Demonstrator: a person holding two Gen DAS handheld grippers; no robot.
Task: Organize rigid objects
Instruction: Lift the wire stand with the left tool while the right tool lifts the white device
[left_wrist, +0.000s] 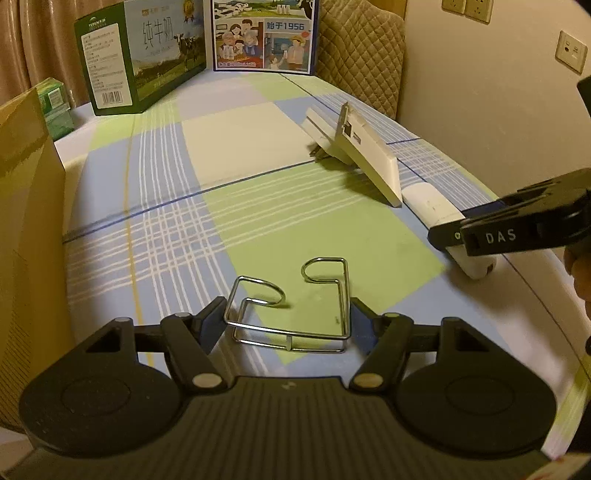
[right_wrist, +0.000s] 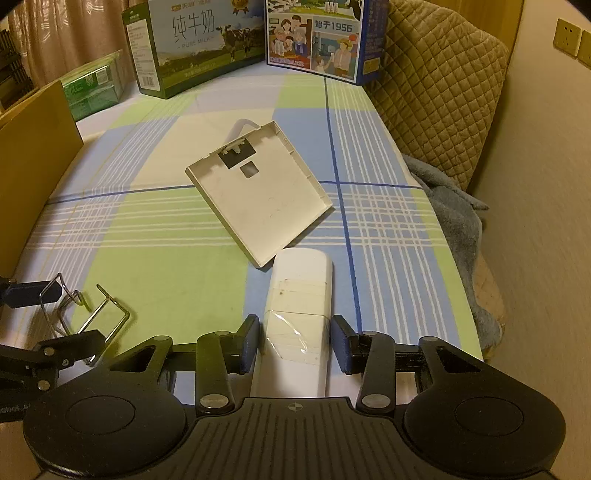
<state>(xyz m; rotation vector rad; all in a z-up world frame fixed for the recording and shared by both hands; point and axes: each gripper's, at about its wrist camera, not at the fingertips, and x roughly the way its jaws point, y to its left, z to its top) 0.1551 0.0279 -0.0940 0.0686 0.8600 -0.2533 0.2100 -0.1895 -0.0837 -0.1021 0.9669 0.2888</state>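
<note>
A bent chrome wire holder (left_wrist: 291, 295) lies on the checked cloth between the pads of my left gripper (left_wrist: 286, 321). Both pads press its two sides, so the gripper is shut on it. A white remote (right_wrist: 299, 288), wrapped with clear tape, lies lengthwise between the pads of my right gripper (right_wrist: 295, 339), which close on its lower half. In the left wrist view one right-gripper finger (left_wrist: 498, 236) crosses that remote (left_wrist: 428, 201). A white square plastic cover (right_wrist: 258, 199) rests tilted just beyond the remote, with one corner near its far end. The wire holder (right_wrist: 92, 314) shows at the left in the right wrist view.
Two milk cartons (left_wrist: 147, 55) (left_wrist: 262, 33) stand at the far end of the cloth (right_wrist: 184, 295). A cardboard box (left_wrist: 26, 221) borders the left side, with green packs (right_wrist: 92, 88) behind it. A quilted cushion (right_wrist: 436, 74), a grey-blue cloth (right_wrist: 454, 221) and the wall lie to the right.
</note>
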